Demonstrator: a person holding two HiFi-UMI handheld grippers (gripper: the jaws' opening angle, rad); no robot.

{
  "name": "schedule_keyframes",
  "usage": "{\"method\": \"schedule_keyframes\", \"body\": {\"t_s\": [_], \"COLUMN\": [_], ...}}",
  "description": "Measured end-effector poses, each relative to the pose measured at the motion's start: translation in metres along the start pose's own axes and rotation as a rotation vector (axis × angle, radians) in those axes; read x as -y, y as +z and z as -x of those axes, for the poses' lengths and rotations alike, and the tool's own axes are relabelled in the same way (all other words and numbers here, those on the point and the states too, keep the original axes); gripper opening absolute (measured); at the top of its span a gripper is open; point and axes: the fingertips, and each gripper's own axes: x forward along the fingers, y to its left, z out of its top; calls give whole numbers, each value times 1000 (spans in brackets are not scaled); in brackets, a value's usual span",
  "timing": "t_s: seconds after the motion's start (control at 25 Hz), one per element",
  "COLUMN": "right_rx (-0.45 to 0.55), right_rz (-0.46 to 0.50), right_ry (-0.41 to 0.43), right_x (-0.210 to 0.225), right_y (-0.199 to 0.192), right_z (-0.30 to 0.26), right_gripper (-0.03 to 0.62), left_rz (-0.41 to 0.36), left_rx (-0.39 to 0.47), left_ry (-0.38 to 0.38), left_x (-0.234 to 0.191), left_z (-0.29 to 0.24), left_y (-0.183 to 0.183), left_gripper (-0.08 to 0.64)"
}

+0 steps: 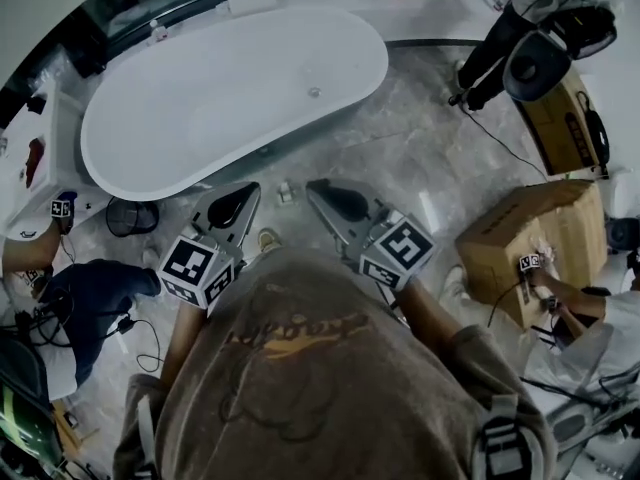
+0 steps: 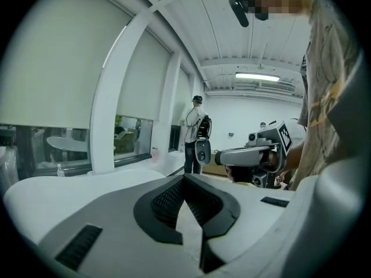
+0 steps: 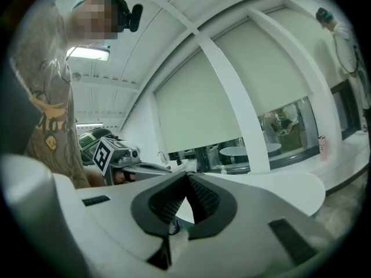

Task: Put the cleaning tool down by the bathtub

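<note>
1. Head view showed us holding the left gripper (image 1: 236, 206) and right gripper (image 1: 335, 200) side by side, both aimed at the bathtub (image 1: 370, 60).
2. Left fingers (image 2: 168, 200) were pressed together on nothing, and so were the right fingers (image 3: 202, 200).
3. A small pale object (image 1: 285, 192), which we took for the tool, lay on the floor (image 1: 410, 153) near the bathtub. It sat between both tips, about equally near each, and was too small for us to read its long axis.

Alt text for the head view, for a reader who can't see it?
Seen from above, a person holds the left gripper and right gripper, both shut and empty, over a grey floor before a white bathtub. A cardboard box stands to the right.
</note>
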Motion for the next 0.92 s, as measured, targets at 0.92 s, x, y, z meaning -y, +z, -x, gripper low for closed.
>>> {"method": "schedule_keyframes", "body": {"t_s": [0.92], "right_rx": [-72], "right_rz": [39], "right_ry": [100], "right_x": [0], "right_y": [-18], "right_z": [7], "right_gripper": [3], "left_rz": [19], "left_rx": [-37], "left_ry": [49], "left_x": [-9], "left_z": [9], "left_y": [-40], "left_gripper": [2]}}
